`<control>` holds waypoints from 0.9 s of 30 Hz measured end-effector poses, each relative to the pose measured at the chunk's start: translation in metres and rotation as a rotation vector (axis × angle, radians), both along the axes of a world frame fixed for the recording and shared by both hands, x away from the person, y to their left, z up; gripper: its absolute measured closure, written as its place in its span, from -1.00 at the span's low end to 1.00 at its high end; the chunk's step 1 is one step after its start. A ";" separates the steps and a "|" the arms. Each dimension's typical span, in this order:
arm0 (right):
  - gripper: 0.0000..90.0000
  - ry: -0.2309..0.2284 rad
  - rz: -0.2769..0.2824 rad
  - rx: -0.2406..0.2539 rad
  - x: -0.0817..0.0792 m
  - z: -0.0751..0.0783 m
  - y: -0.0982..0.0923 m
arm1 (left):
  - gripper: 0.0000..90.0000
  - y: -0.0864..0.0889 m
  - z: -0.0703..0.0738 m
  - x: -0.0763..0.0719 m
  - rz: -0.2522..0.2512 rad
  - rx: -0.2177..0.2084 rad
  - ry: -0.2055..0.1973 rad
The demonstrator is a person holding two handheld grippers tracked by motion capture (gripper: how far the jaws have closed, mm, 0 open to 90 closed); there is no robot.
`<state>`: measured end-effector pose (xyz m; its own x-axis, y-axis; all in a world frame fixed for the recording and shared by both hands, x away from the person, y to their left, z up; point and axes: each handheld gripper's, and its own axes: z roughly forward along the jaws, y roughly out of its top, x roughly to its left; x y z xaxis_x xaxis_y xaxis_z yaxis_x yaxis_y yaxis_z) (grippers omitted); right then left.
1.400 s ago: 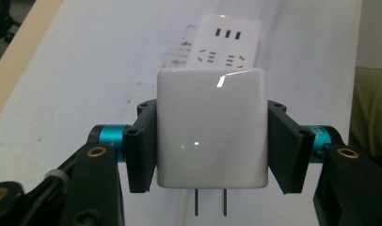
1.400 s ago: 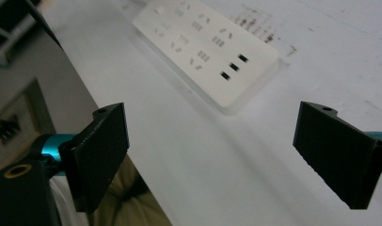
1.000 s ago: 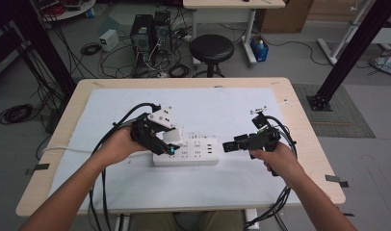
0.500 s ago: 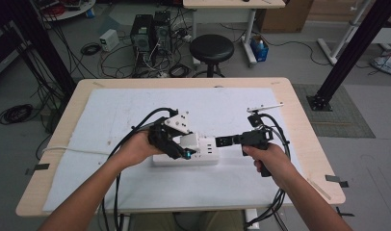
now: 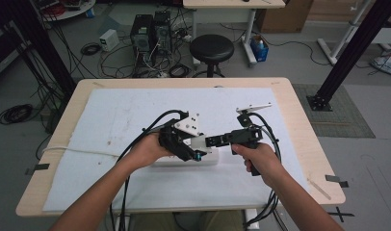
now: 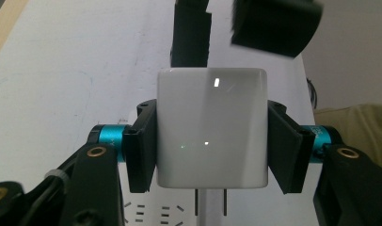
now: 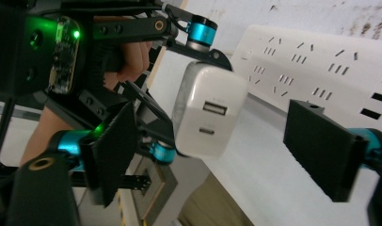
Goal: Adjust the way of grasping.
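A white USB charger block [image 6: 211, 127] with two prongs pointing down is clamped between the pads [image 6: 142, 146] of my left gripper [image 6: 211, 141], which is shut on its sides. It hangs just above a white power strip [image 7: 321, 56] lying on the table. In the high view the left gripper [image 5: 188, 148] holds the charger [image 5: 199, 142] near the table's middle. My right gripper [image 7: 217, 150] is open, its jaws standing either side of the charger [image 7: 210, 110], whose port face is turned toward that camera. The right gripper [image 5: 215, 140] reaches in from the right.
The power strip [image 5: 209, 157] lies on a white mat [image 5: 111, 115] covering a wooden table [image 5: 304, 120]. Black cables trail from both grippers toward the front edge. A stool [image 5: 211, 48] and computer towers [image 5: 152, 31] stand beyond the table.
My left gripper has moved right with the charger, and the right gripper has moved left to meet it, so the charger now sits between the right gripper's open jaws.
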<state>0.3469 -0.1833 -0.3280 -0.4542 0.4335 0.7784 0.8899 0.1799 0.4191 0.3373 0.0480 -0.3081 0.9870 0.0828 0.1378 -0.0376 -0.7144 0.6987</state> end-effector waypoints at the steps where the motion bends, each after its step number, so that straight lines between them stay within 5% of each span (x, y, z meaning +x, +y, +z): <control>1: -0.43 0.006 -0.001 0.009 0.001 -0.001 0.001 | -0.06 -0.001 0.000 0.000 -0.006 -0.001 -0.004; 15: 0.24 0.097 -0.020 0.094 0.003 -0.014 0.006 | -0.06 -0.004 -0.001 -0.004 -0.024 -0.019 -0.052; 24: 0.38 0.169 -0.019 0.161 0.006 -0.027 0.003 | -0.06 -0.007 -0.002 -0.010 -0.022 0.022 -0.144; 27: 0.38 0.134 -0.026 0.162 0.006 -0.028 0.002 | -0.15 -0.009 -0.003 -0.008 0.016 0.009 -0.113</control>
<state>0.3532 -0.1813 -0.3557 -0.3320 0.3078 0.8917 0.9432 0.0960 0.3181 0.3290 0.0386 -0.3110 0.9635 0.0970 0.2494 -0.1044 -0.7217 0.6843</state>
